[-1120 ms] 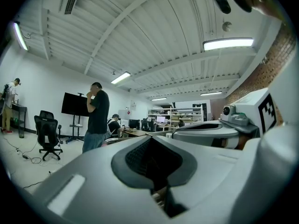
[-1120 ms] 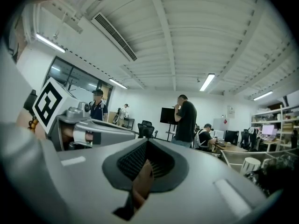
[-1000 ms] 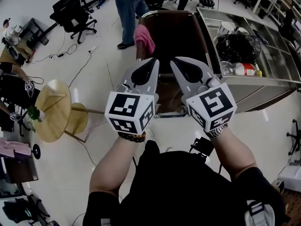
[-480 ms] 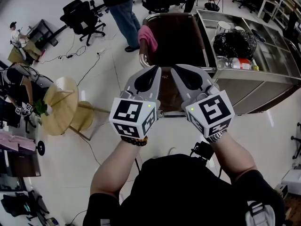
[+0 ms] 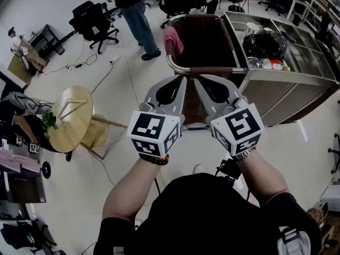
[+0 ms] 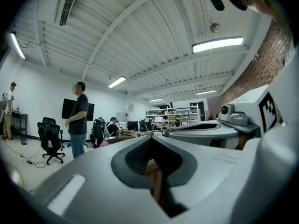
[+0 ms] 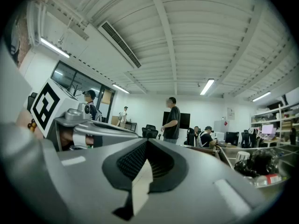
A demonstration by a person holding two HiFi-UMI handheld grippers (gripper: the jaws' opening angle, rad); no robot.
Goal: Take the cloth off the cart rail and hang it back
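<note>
Fingers (image 6: 93, 178) of the left gripper (image 5: 174, 82) are clenched together with nothing between them, and the fingers (image 7: 219, 185) of the right gripper (image 5: 205, 81) are pressed shut the same way, also empty. Both grippers are held level and side by side in front of the person, just beside each other, pointing at the near end of a stainless-steel cart (image 5: 276, 89). A pink cloth (image 5: 172, 39) hangs draped over the cart's rounded metal tube rail (image 5: 170, 62) along its left side, past the near corner, well apart from both grippers. A crumpled black plastic bag (image 5: 264, 44) sits in the cart's top tray. A round pale wooden table (image 5: 69, 118) stands on the floor to the left, and a person in blue jeans (image 5: 139, 20) stands beyond the cart.
</note>
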